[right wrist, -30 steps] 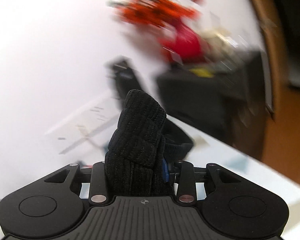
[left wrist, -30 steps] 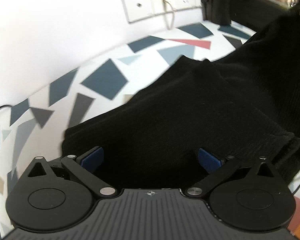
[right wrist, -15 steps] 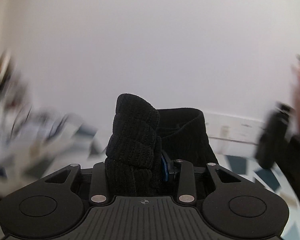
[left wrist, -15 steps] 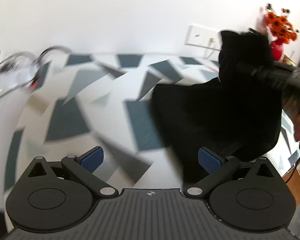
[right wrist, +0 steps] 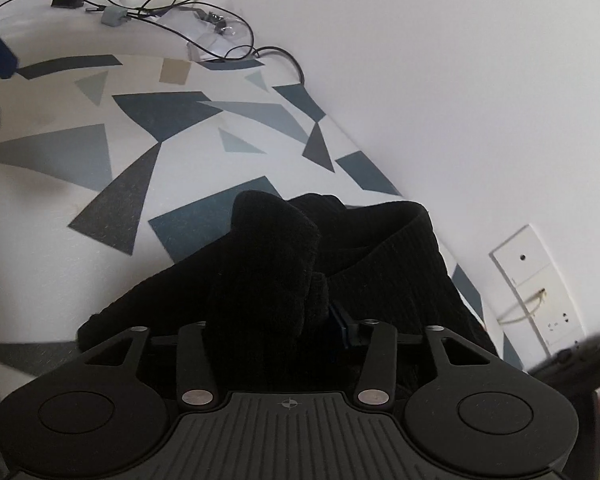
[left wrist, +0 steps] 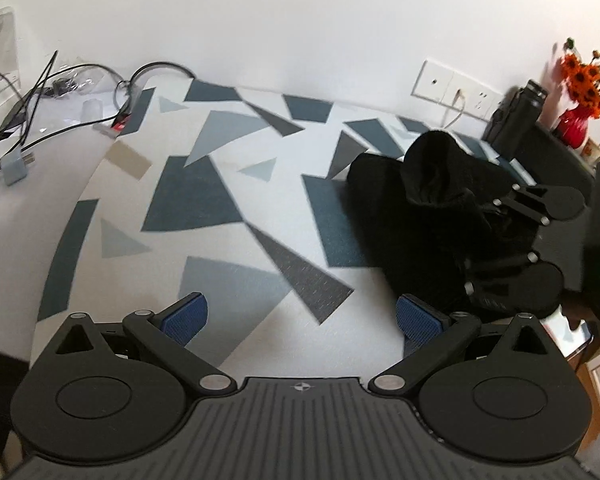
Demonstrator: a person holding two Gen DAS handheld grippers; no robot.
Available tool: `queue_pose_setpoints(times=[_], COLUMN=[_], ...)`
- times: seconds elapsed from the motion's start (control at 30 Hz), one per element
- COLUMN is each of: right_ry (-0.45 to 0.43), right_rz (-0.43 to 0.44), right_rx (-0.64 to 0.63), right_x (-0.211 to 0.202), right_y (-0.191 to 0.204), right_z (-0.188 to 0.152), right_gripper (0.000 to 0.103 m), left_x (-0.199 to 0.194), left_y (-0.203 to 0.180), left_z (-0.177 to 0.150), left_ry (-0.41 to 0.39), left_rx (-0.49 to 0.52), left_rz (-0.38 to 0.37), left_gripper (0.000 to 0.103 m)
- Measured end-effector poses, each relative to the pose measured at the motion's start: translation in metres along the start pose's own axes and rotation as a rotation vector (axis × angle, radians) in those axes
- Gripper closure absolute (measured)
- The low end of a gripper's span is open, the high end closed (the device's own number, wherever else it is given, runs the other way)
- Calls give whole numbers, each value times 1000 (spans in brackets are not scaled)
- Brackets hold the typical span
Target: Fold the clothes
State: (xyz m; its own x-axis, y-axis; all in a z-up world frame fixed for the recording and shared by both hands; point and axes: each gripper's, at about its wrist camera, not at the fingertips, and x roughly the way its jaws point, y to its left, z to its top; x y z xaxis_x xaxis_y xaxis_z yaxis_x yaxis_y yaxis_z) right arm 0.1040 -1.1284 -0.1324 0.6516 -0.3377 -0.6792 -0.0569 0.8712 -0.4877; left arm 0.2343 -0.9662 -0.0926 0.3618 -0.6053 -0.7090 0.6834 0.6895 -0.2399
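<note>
The left gripper [left wrist: 298,314] is spread wide and holds nothing; between its blue pads [left wrist: 184,314] only the patterned cover of the bench [left wrist: 204,208] is seen. It hangs above the near part of the bench, apart from the clothing.

The right gripper [right wrist: 276,320] has a thick fold of the black ribbed knit garment [right wrist: 268,272] between its fingers, and its jaws are opening at this moment. The knit bulges up above the fingers, and one blue pad [right wrist: 340,322] shows just beside it. Whether the pads press on the cloth I cannot tell. In the left wrist view this right gripper [left wrist: 496,240] lies turned on its side against the garment [left wrist: 420,216].

The rest of the garment lies bunched on the bench toward its right end, near the back edge along the white wall [left wrist: 300,20].

The bench cover is white with grey, dark blue and beige angular patches. At the left end of the bench lie black cables [left wrist: 28,92] and small grey plugs. On the wall behind the garment is a row of white socket plates [left wrist: 456,88] with a cable plugged in. At the far right corner stand a black bottle [left wrist: 528,120] and a red vase with orange flowers [left wrist: 580,96].
</note>
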Motion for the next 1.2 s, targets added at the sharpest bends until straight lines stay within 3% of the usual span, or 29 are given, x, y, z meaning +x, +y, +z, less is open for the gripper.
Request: queue_pose_setpoints(times=[0.07,0.13,0.27,0.37,0.47,0.57,0.63,0.7,0.73,0.77,0.8,0.87,1.0,1.13,1.2], right_ry=[-19,-57,-87,-84,-58,-38,-33,-23,-19,-15,-21,-54,-131,-91,-60], right_rz=[64,145,164,130,91,70,62,61,73,86,95,127,164,232,248], right_rx=[41,131,304,526,760,697,611,559,581,604,639,672,647,589,561], right_x=[-11,-29,-64,-73,-68,-64,-59,-51,-45,-39,-34,-36,-64,-64,-56], right_y=[-16,-29,-62,-105,-142,-138,-125,-116,-117,-119,-122,-127,-130,-115,-103], right_z=[-8,-18,-33,-59,-94,-102,-97,-95,-97,-100,-102,-105,-107,-112,-112], right_gripper=[37,35,41,45,63,57,43,45,46,61,67,89,94,94,94], left_x=[2,6,18,31,52,63,71,81,88,95,101,109,114,109,100], left_y=[-4,-15,-46,-74,-103,-121,-131,-136,-135,-132,-128,-118,-100,-90,-92], left_z=[6,15,34,47,58,63,61,58,57,56,57,59,64,71,78], left_ry=[-12,-33,-75,-81,-36,8,32,62,87,114,141,171,170,140,80], left_rx=[15,50,140,218,279,302,354,391,387,370,342,288,209,146,139], left_rz=[-28,-65,-152,-223,-290,-363,-367,-349,-346,-343,-341,-340,-321,-314,-299], left_gripper=[0,0,0,0,0,0,0,1,2,6,9,14,14,13,13])
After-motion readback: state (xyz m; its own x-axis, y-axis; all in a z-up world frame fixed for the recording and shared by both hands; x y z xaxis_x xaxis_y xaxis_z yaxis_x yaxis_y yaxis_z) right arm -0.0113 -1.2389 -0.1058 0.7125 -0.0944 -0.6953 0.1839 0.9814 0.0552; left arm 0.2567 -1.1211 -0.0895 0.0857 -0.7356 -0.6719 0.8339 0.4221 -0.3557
